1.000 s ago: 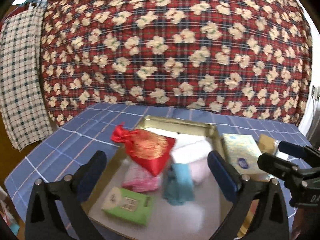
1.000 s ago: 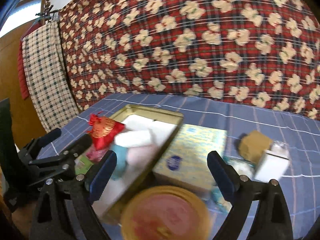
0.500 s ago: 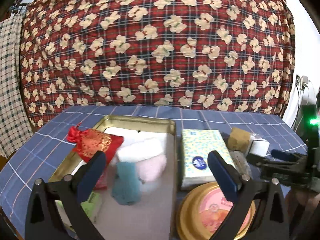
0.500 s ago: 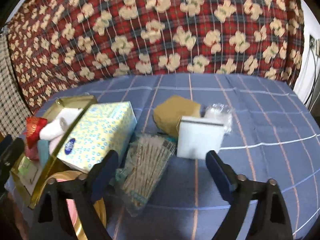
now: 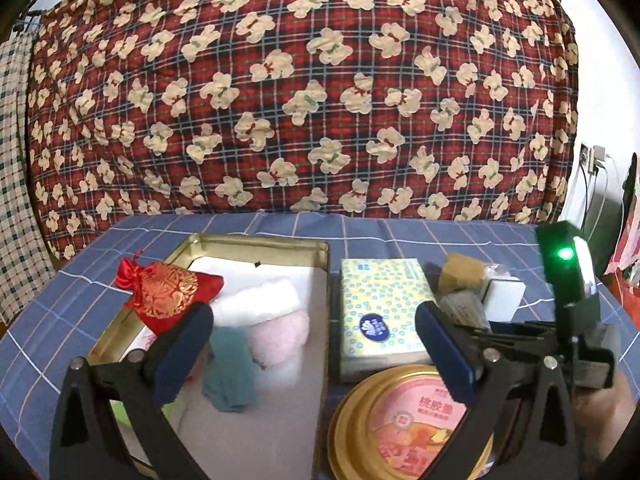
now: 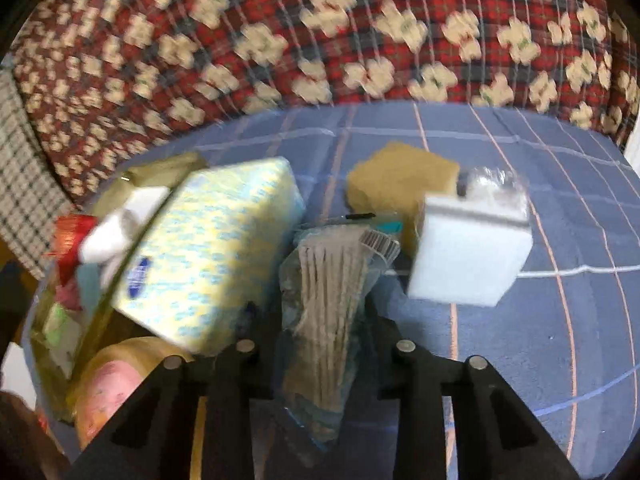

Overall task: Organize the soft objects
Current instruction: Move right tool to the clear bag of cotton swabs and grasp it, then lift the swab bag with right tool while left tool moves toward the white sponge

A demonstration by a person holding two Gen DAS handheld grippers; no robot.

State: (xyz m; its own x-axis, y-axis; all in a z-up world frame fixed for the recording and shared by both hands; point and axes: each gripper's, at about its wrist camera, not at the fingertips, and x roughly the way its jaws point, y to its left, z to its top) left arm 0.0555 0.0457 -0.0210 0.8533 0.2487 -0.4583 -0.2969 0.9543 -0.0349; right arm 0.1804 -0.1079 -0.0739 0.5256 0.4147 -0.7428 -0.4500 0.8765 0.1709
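Two grippers over a blue checked tablecloth (image 5: 280, 224). Gold tin tray (image 5: 325, 264) already holds a red pouch (image 5: 168, 292), a white towel roll (image 5: 256, 300), pink and teal cloths. Tissue pack (image 5: 380, 308) lies just beside the tray. Right gripper (image 6: 320, 320) is closing on a clear bag of cotton swabs (image 6: 324, 304), which sits between the jaws. Left gripper (image 5: 312, 356) spread wide, empty, above the tray. Risk: slick film slips from the pinch, or the bag drags the white sponge (image 6: 468, 252) beside it.
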